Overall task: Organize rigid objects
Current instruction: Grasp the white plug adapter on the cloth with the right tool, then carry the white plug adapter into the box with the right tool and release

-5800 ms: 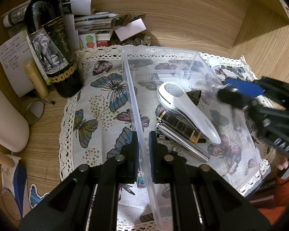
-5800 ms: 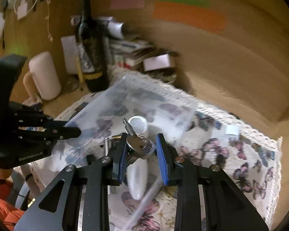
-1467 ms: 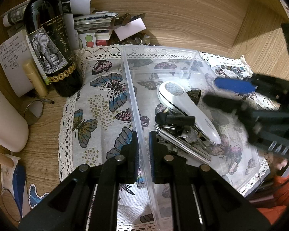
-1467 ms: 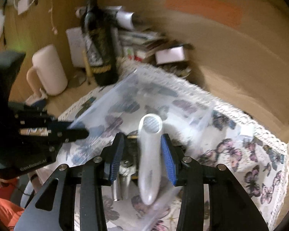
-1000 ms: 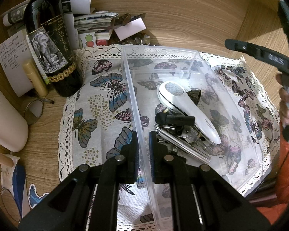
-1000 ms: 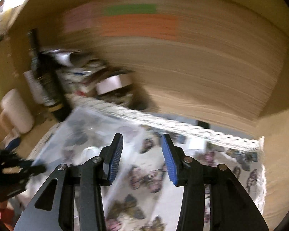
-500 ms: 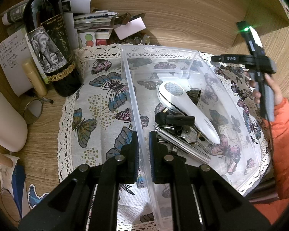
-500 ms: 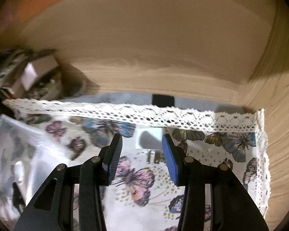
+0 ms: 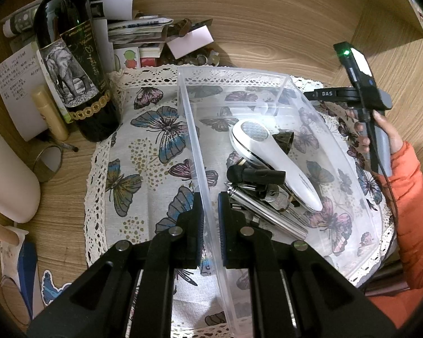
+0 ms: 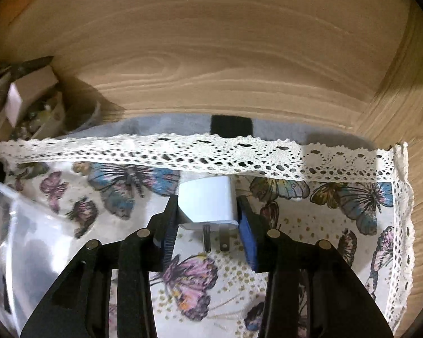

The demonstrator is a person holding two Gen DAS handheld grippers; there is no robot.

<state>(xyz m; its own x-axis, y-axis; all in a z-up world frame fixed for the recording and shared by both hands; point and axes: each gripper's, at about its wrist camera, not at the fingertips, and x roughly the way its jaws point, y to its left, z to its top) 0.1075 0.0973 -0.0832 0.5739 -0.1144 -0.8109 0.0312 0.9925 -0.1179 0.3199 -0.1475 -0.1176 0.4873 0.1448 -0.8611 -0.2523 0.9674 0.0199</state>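
Two grippers are in use. My left gripper [image 9: 210,217], black with ribbed blue pads, is pinched on the thin left wall of a clear plastic bin [image 9: 193,140], low in the centre of the left wrist view. The bin is rectangular, glossy and see-through, and stands on a butterfly-print cloth [image 9: 143,152] with a white lace border, spread over the wood-grain bench [image 9: 56,211].

Inside the bin, right of my pads, lie a smooth white handheld device [image 9: 270,157] with a round mesh head, a bunch of metal keys [image 9: 270,194], a polished steel cylinder [image 9: 268,214] and a black plastic piece [image 9: 253,173]; they overlap in one heap.

At upper left of that view a dark glass wine bottle [image 9: 73,64] with an elephant label stands upright just off the cloth's corner, before a pile of papers [image 9: 132,25].

My right gripper [image 10: 208,225] is seen at lower centre of the right wrist view. Its jaws have just been closing and now bracket a white charger plug [image 10: 207,204], a rounded glossy block with two flat metal prongs pointing toward the camera. Both pads sit against its sides. The plug rests on the cloth near the lace edge, outside the bin, whose blurred wall shows at the left of the frame. My hand [image 9: 380,132], in an orange sleeve [image 9: 409,211], shows at the right edge of the left wrist view.
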